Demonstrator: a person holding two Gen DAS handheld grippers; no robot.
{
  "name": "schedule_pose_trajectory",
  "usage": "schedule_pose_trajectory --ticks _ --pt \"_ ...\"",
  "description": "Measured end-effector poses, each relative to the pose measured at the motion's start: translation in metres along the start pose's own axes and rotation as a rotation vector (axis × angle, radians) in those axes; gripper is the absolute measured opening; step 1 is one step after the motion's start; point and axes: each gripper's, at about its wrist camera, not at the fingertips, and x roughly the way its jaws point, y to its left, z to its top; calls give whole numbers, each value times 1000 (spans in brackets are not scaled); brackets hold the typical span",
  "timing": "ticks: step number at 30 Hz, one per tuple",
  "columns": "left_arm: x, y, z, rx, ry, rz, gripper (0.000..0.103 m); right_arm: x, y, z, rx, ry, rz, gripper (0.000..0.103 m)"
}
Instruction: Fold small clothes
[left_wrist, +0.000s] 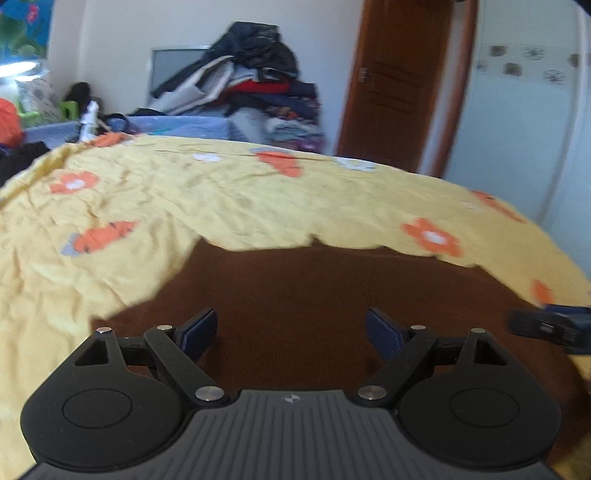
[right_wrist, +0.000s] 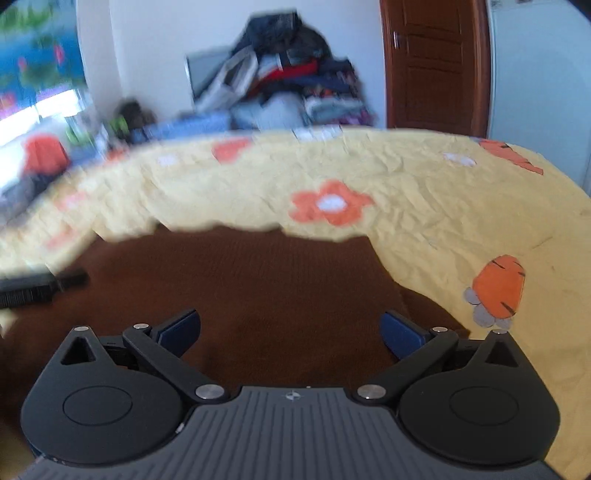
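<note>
A brown garment (left_wrist: 314, 302) is spread on a yellow sheet (left_wrist: 207, 206) printed with orange flowers. Its near part is covered in both views by the gripper bodies, so its full outline cannot be made out; the far edge is blurred.

The left gripper (left_wrist: 291, 334) is seen above the garment with its jaws spread wide and nothing between them. The right gripper (right_wrist: 290, 334) is likewise held over the garment (right_wrist: 258, 288) with jaws wide apart and empty. Whether either set of fingertips touches the cloth cannot be told.

In the left view, only a dark, blurred tip of the right gripper (left_wrist: 550, 326) is seen, cut off by the right edge. In the right view, the left gripper (right_wrist: 40, 286) is cut off at the left edge.

Beyond the bed, a clothes pile (left_wrist: 255, 85) and a door (left_wrist: 399, 77) are smeared by motion blur, more so in the right view.
</note>
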Motion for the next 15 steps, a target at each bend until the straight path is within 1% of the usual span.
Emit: schedule_pose_trajectory --ticks 2,3,4,5,6,7,8,9,11,13,14,15 --pt "-2 -16 -15 36 48 -41 88 1 14 -5 -41 35 22 103" --pt "2 -22 -23 67 82 -44 88 6 21 -9 -80 60 16 103" --pt "5 -28 -33 130 71 -14 88 13 25 -16 -121 92 1 103" --pt "7 -33 -43 213 40 21 89 23 25 -25 -148 133 -20 103" --pt "7 -33 -46 250 31 17 89 22 21 -32 -162 82 2 103" --pt "9 -29 -42 236 43 4 90 21 14 -36 -170 60 25 103" --pt "10 -27 -40 247 47 7 90 19 9 -35 -162 56 39 103" --pt "10 -25 -39 258 51 9 90 18 7 -33 -157 67 34 103" --pt "0 -21 -34 249 61 33 89 12 6 -27 -132 97 6 103" --pt "-17 -16 -34 240 46 18 89 -1 9 -23 -91 114 -25 103" --pt "-23 -13 -37 239 48 9 89 -10 12 -26 -88 102 -17 103" --pt "-23 -9 -42 241 75 11 90 -19 13 -31 -88 86 7 103"
